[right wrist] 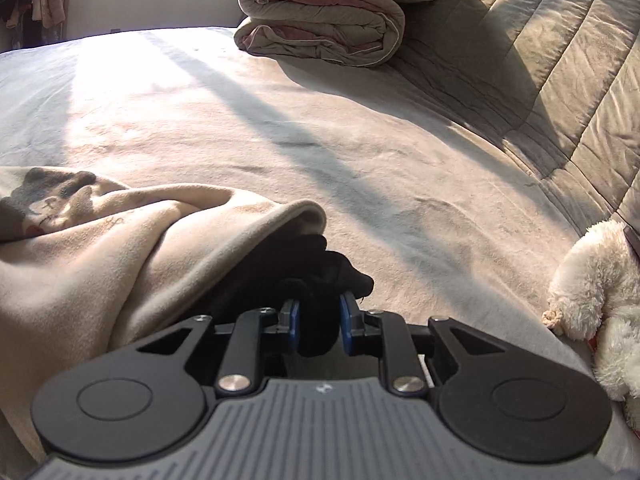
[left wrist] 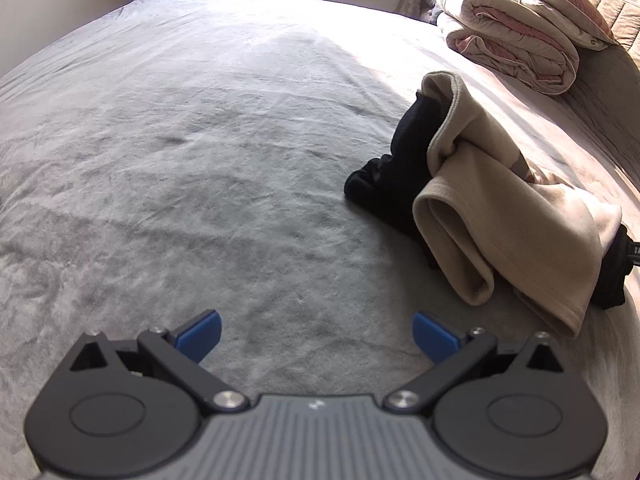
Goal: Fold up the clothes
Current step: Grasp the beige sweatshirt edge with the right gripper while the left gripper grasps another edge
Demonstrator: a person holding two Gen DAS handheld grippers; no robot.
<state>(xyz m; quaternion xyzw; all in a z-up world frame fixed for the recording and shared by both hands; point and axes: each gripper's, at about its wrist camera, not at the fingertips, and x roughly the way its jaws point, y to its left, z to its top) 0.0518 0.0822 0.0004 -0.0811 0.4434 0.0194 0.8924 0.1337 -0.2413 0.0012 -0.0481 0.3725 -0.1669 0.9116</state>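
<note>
Folding is barely starting: on the bed point(left wrist: 200, 140), near its headboard-side edge, the beige garment point(left wrist: 500, 208) is lying crumpled over the black garment point(left wrist: 384, 168). The right gripper point(right wrist: 319, 326) is clamping black cloth; the left gripper point(left wrist: 316, 334) is hanging spread, empty. No writing is reading clearly.

Two garments are counted on the bed point(left wrist: 200, 152): one black garment point(left wrist: 384, 176) and one beige fleece garment point(left wrist: 500, 216) draped over it. One folded quilt point(left wrist: 516, 40) is seen at the far side. One white plush toy point(right wrist: 596, 280) is counted. Two grippers are counted, the left gripper point(left wrist: 317, 335) and the right gripper point(right wrist: 319, 322).
</note>
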